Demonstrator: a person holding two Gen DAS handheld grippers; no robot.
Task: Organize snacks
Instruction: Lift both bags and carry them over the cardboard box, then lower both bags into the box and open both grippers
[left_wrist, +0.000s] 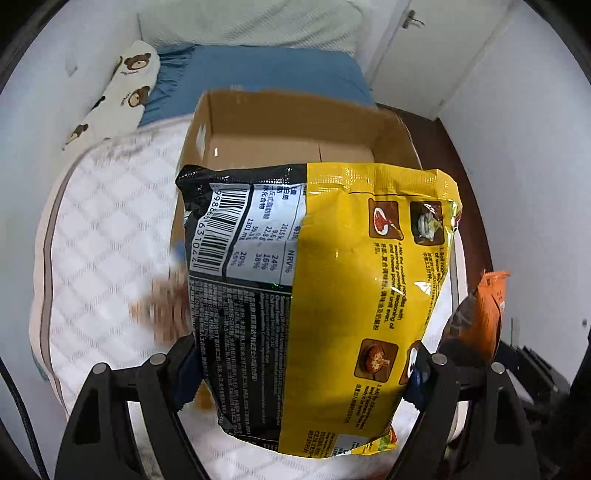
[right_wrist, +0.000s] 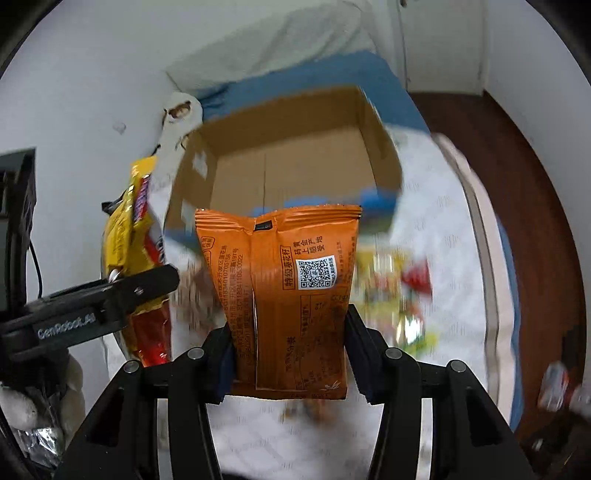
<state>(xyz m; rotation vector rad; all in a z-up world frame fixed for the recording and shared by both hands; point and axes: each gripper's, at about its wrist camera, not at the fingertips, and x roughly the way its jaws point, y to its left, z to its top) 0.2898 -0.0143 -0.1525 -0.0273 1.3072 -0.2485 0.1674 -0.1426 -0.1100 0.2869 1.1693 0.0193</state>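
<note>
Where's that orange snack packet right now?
The orange packet is clamped in the right tongs, held up above the white quilted bed just in front of the open cardboard box; the left wrist view catches its edge at far right.

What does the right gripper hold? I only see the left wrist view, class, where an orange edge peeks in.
Observer: The right gripper is shut on an orange snack packet with a QR code.
Operator: Is the cardboard box empty?
Observer: The box floor that shows is bare; the packet hides its near edge.
Operator: What's on the front of my yellow noodle packet?
Observer: The noodle packet shows red and white print on its far side.
</note>
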